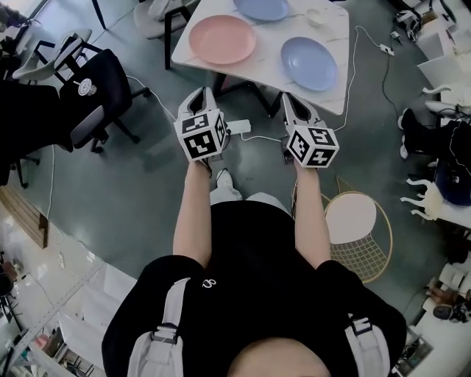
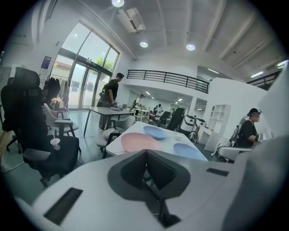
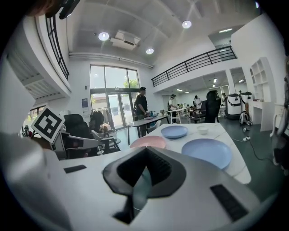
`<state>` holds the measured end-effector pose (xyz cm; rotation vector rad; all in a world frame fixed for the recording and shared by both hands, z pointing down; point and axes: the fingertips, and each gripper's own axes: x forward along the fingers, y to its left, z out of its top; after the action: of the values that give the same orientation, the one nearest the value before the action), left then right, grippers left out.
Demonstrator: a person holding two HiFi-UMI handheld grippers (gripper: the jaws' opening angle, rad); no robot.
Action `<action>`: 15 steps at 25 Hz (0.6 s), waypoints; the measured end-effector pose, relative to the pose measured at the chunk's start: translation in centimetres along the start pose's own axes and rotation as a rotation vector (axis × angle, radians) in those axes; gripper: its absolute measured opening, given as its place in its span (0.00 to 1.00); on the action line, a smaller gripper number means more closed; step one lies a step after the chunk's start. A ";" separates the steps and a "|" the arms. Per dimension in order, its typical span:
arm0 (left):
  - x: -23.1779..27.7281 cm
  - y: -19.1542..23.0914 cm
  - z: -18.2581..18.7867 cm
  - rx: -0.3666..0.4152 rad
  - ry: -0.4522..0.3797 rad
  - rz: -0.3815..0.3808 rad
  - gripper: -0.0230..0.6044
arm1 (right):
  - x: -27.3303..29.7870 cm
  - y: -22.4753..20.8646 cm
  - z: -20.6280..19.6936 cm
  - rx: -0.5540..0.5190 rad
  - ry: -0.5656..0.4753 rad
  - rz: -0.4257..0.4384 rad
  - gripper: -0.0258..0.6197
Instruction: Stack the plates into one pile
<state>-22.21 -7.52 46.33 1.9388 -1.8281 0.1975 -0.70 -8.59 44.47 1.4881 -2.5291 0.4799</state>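
Both claws are closed and empty, held side by side short of the table point(image 1: 266, 60), which fills the top of the head view. The left claw point(image 1: 200, 96) points up-frame at the pink plate point(image 1: 222, 39). The right claw point(image 1: 294, 104) points at the near blue plate point(image 1: 309, 63), which sits just up and right of it. That makes each hand the nearer one for its own plate. The far blue plate point(image 1: 263, 7) lies beyond and between the two, cut off by the top edge, with a small cup point(image 1: 315, 16) to its right.

The plates are round, so no axis matters. All three lie flat and apart from one another.

The near blue plate sits close to the table's near edge, so its rim looks easiest to reach from this side. The pink plate is near the left corner.

The floor ahead is open apart from a cable point(image 1: 257, 138). A black chair point(image 1: 99, 99) stands well left and a wire stool point(image 1: 360, 228) at lower right.
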 end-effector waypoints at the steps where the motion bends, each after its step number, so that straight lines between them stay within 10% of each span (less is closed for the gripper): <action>1: 0.4 0.2 -0.2 -0.001 0.005 0.001 0.06 | 0.3 -0.2 -0.2 0.003 0.006 -0.003 0.05; 15: 5.8 1.1 -0.3 -0.015 0.054 0.062 0.06 | 6.6 -4.2 -1.9 0.058 0.092 -0.003 0.05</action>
<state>-22.65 -12.64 49.22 1.8500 -1.8510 0.2530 -0.35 -15.23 49.01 1.4546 -2.4620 0.6119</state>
